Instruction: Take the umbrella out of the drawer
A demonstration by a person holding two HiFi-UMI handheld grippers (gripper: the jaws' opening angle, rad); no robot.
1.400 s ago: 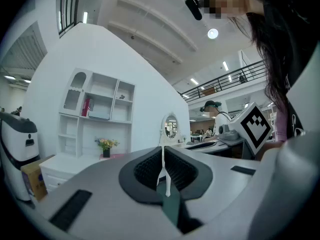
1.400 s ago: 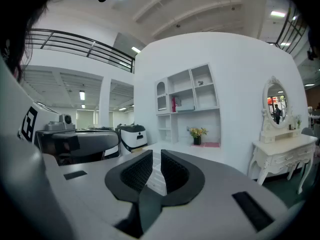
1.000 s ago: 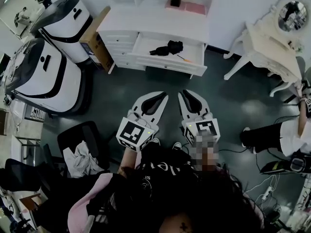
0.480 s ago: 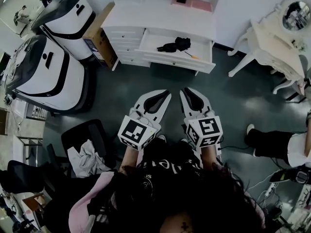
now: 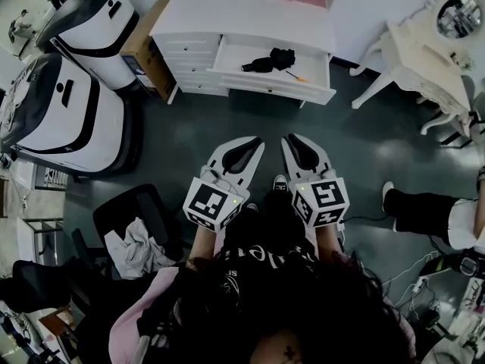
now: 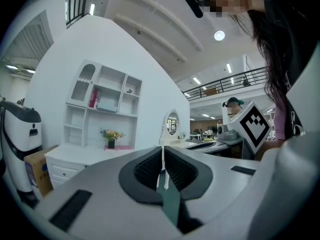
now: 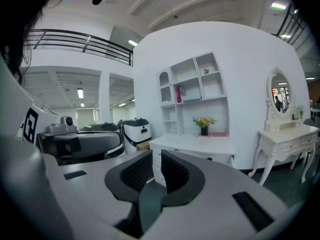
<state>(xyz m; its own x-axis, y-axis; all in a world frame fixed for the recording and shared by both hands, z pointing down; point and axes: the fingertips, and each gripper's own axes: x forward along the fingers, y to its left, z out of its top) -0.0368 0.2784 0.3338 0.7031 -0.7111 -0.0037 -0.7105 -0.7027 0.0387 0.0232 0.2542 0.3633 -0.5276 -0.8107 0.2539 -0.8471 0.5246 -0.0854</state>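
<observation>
A black folded umbrella (image 5: 269,60) lies in the open drawer (image 5: 265,86) of a white dresser (image 5: 242,27), at the top of the head view. My left gripper (image 5: 256,139) and right gripper (image 5: 292,136) are held side by side over the dark floor, well short of the drawer and pointing toward it. Both are shut with nothing between the pads. The left gripper view looks over its gripper (image 6: 163,156) at the dresser top (image 6: 75,156). In the right gripper view, the gripper (image 7: 156,159) faces the dresser (image 7: 195,145).
Two big white-and-black machines (image 5: 64,120) and a cardboard box (image 5: 144,44) stand left of the dresser. A white vanity table (image 5: 420,59) stands at the right. A black chair with cloth (image 5: 129,237) sits at my left. Another person's leg (image 5: 424,212) and cables (image 5: 424,294) lie at the right.
The person has stepped forward toward the dresser, one shoe now showing between the grippers. Both grippers came along together and stayed shut. The umbrella has not moved.
</observation>
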